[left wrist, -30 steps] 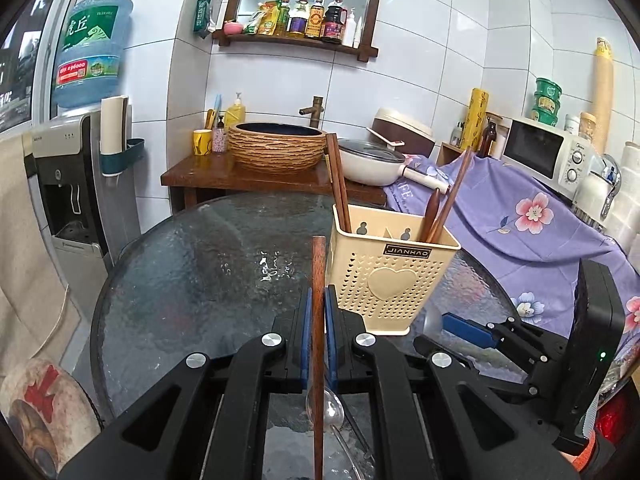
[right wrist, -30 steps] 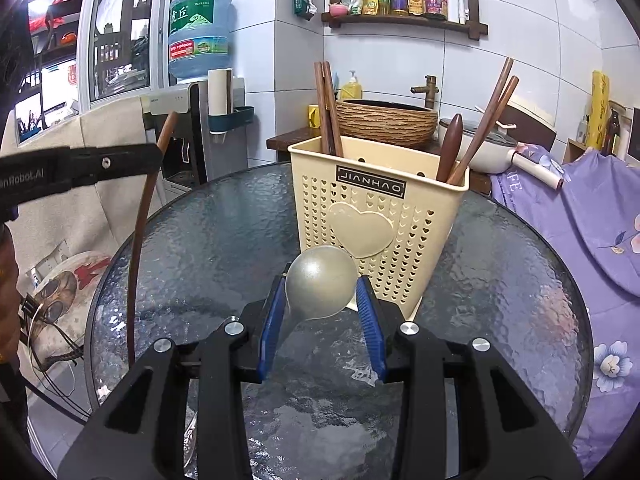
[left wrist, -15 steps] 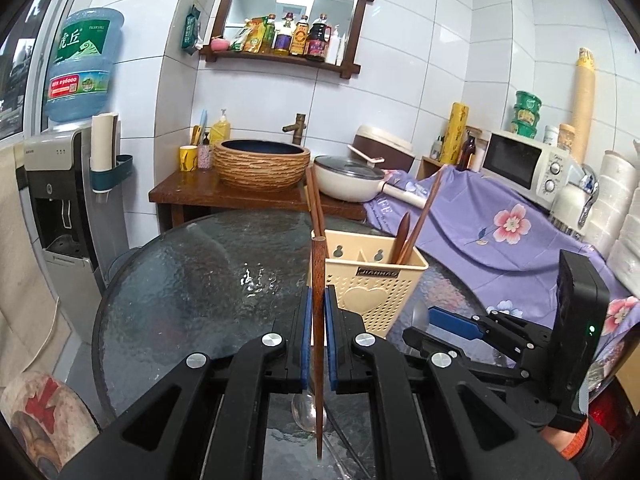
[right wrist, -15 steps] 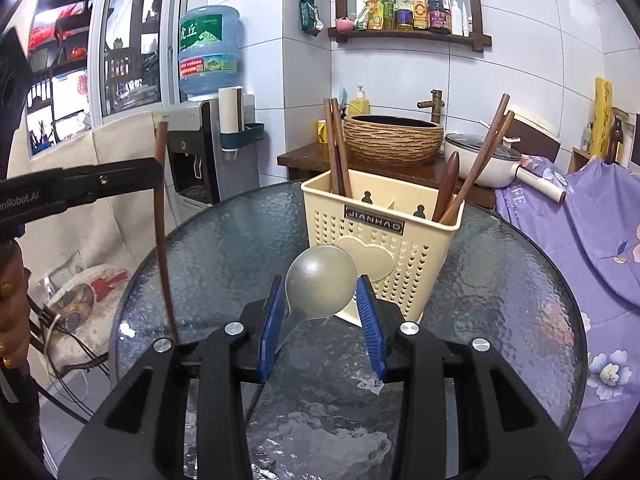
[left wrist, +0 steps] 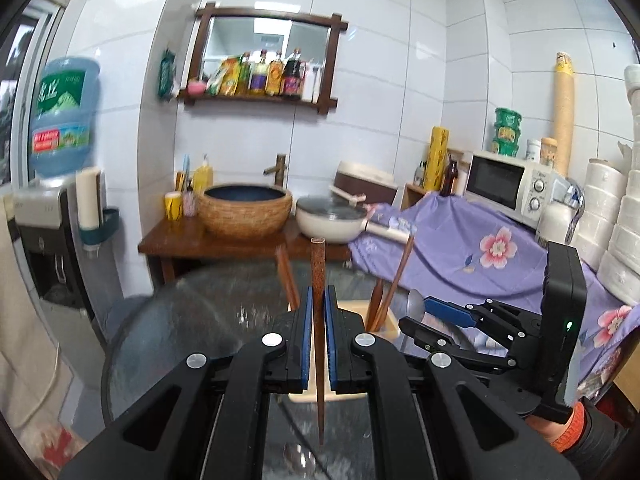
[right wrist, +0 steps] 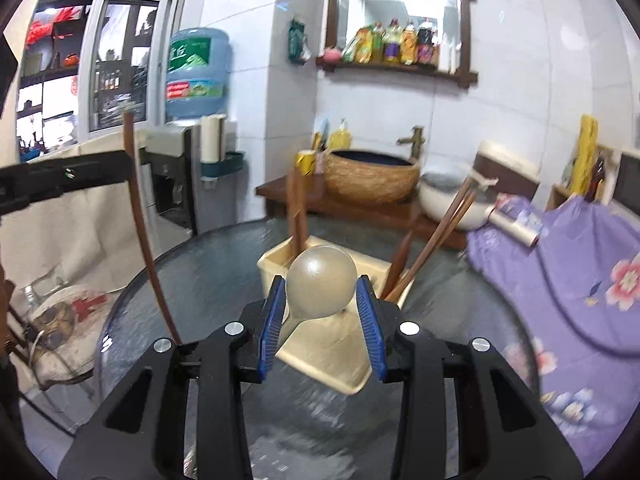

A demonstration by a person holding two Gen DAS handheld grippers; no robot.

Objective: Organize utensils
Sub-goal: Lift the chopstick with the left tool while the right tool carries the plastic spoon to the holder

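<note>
Utensils are split between your two grippers and the cream utensil basket [right wrist: 320, 344], which stands on the round glass table [right wrist: 208, 276]. On the left, your left gripper [left wrist: 319, 320] has its blue pads pressed tight on a dark wooden chopstick [left wrist: 319, 280], held upright; its blunt end rises above the fingers and its thin tip hangs below them, over the glass. In the right wrist view the same stick [right wrist: 148, 240] stands well to the left of the basket, above the table's edge. Moving right, the basket holds a pair of brown chopsticks [right wrist: 297, 216] in its left part and more wooden utensils [right wrist: 432, 244] leaning to the right in its right part. Your right gripper [right wrist: 322, 312] pinches a metal spoon [right wrist: 321, 288] between its blue pads, the rounded back of the bowl facing the camera, raised in front of and above the basket. Further right, a purple flowered cloth [right wrist: 580, 280] drapes beside the table.
</note>
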